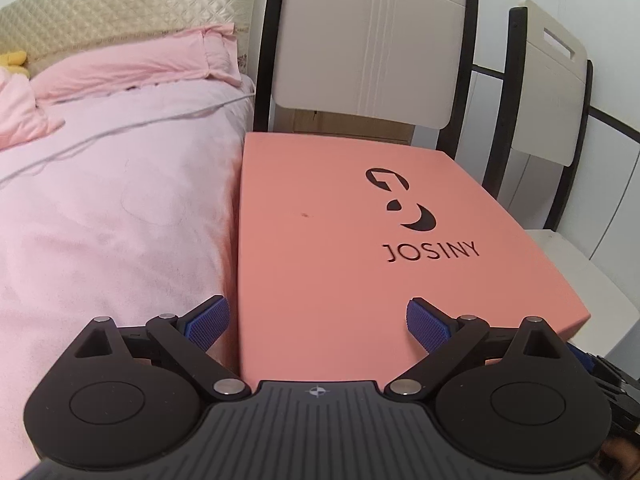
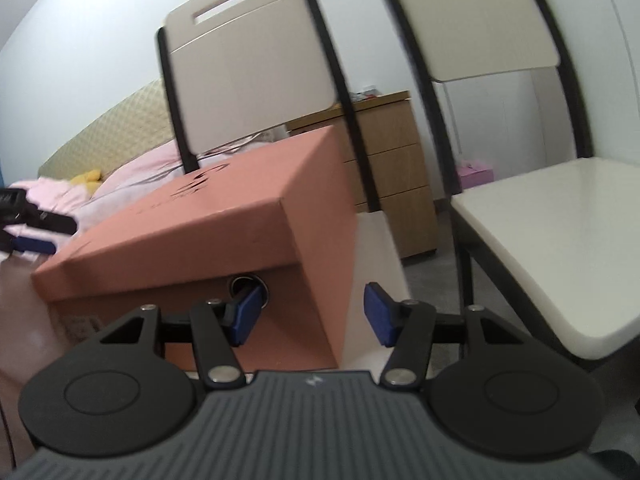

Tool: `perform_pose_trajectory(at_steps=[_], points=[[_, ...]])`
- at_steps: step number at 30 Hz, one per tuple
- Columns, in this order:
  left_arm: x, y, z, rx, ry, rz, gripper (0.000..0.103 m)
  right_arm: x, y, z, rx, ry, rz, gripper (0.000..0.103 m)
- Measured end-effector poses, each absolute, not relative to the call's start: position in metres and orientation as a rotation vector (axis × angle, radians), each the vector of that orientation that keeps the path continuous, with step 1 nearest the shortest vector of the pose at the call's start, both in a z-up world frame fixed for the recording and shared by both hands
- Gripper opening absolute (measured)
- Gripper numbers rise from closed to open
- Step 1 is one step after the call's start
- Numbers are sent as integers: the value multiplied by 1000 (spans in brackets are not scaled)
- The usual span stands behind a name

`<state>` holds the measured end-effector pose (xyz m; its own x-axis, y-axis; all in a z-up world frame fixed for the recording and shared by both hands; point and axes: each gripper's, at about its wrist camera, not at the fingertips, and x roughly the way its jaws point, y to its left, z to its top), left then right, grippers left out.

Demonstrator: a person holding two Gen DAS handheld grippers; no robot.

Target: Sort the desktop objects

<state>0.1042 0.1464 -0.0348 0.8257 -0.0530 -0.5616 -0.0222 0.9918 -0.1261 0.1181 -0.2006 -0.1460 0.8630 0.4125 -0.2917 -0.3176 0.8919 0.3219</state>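
One salmon-pink box [image 1: 360,240], printed JOSINY on its lid, sat on the seat of the nearer of two cream-backed chairs [image 1: 372,36], just beside the pink-covered bed [image 1: 112,208]. The left tool [image 1: 318,322] hovered above the box's near edge, its two blue pads spread wide with nothing between them. The right tool [image 2: 310,316] was also spread, low by the box's front corner; the blurred view suggested one pad lay near a round hole in its side. The second chair [image 2: 540,240] stood right of the box.
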Motion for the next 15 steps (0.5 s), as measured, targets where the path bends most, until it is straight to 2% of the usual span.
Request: perform_pose_trajectory(at_steps=[7, 15], points=[[110, 167, -35, -252, 549, -50, 97, 120, -247, -139, 408, 298, 382, 55], [150, 162, -34, -186, 581, 93, 97, 179, -267, -105, 492, 269, 583, 60]])
